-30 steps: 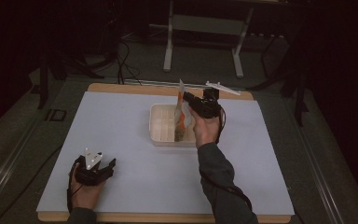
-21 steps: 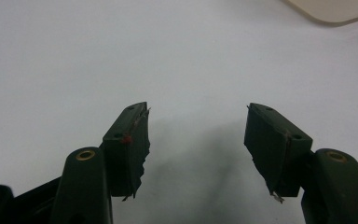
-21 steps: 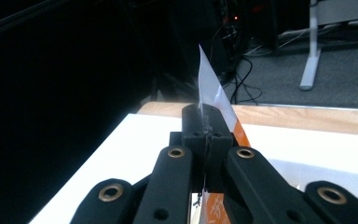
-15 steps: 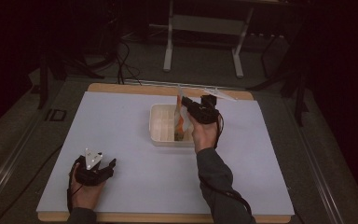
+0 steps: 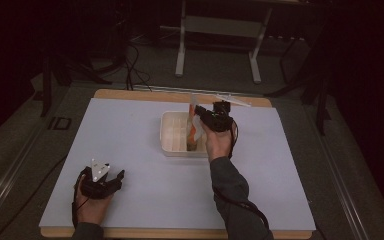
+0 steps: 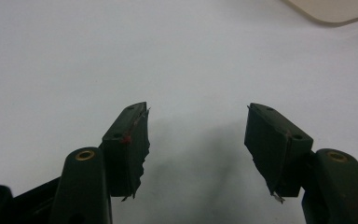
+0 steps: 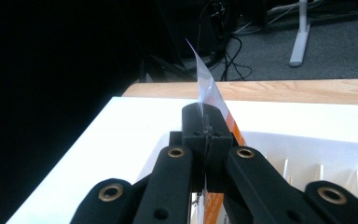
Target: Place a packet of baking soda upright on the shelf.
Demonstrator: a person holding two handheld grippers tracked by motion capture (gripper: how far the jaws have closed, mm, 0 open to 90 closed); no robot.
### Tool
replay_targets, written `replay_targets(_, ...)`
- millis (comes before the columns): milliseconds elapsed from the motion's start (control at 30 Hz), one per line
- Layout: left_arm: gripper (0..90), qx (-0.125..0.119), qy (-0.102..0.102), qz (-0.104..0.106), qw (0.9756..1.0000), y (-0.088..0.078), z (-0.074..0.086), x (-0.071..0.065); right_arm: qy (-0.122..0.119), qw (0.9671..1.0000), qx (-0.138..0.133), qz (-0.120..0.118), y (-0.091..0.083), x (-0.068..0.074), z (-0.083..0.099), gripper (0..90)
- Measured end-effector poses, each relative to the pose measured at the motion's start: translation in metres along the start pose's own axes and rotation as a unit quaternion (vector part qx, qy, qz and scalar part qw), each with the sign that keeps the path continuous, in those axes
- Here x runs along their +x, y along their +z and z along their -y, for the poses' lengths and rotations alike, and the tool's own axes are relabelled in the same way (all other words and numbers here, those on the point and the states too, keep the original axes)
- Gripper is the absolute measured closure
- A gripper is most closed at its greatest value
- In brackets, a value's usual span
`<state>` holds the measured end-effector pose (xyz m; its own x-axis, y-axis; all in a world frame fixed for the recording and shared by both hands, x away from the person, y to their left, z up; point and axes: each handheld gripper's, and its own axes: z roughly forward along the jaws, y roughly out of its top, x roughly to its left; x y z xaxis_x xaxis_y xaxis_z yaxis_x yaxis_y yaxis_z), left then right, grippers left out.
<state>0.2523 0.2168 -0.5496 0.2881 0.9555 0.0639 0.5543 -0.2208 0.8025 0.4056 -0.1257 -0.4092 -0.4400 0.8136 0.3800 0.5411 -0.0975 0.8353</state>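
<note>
Right claw (image 5: 198, 116) pressed together on a thin, flat packet, orange and white with a clear plastic edge (image 5: 194, 131); from the right gripper view the pads clamp the clear film (image 7: 208, 100) near its top, and the strip stands up past the claw tips while the orange part hangs below them. In the high view the packet is upright, its lower end down inside the shallow cream-white plastic tray with ribbed dividers (image 5: 172, 145), at the tray's right side. I cannot tell whether the bottom edge rests on the tray floor or hangs just above it, nor which slot it sits in. My reading: the pick is done, the packet is in hand and at the tray; what is left is either seating it between the dividers and letting go, or lifting it clear, and the frames do not settle which. Left claw (image 6: 196, 135) spread wide, nothing between the pads, lying low over the bare pale lavender-white surface (image 5: 130, 190) near its front left corner, well apart from the tray, whose corner shows at the top of the left gripper view (image 6: 335, 11). Left hand (image 5: 92, 202) appears idle for this step.
</note>
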Motion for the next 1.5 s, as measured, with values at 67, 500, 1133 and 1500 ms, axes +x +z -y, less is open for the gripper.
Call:
replay_targets(67,39.6,0.0,0.0,0.0,1.0,0.0,0.0,0.0,-0.003,0.9999,0.007,0.009,0.003,0.0,0.0,90.0)
replay_targets(500,39.5,-0.001,-0.001,0.001,1.0,0.0,0.0,0.0,0.009,0.9988,0.033,0.034,0.018,-0.004,-0.012,90.0)
replay_targets(1133,39.6,-0.001,-0.004,0.001,1.0,-0.001,0.0,0.001,-0.044,0.9967,0.068,-0.003,0.003,0.006,-0.029,75.9)
replay_targets(1500,39.6,-0.003,-0.007,0.001,1.0,-0.001,0.0,0.002,-0.089,0.9929,0.077,-0.017,-0.019,0.009,-0.04,72.1)
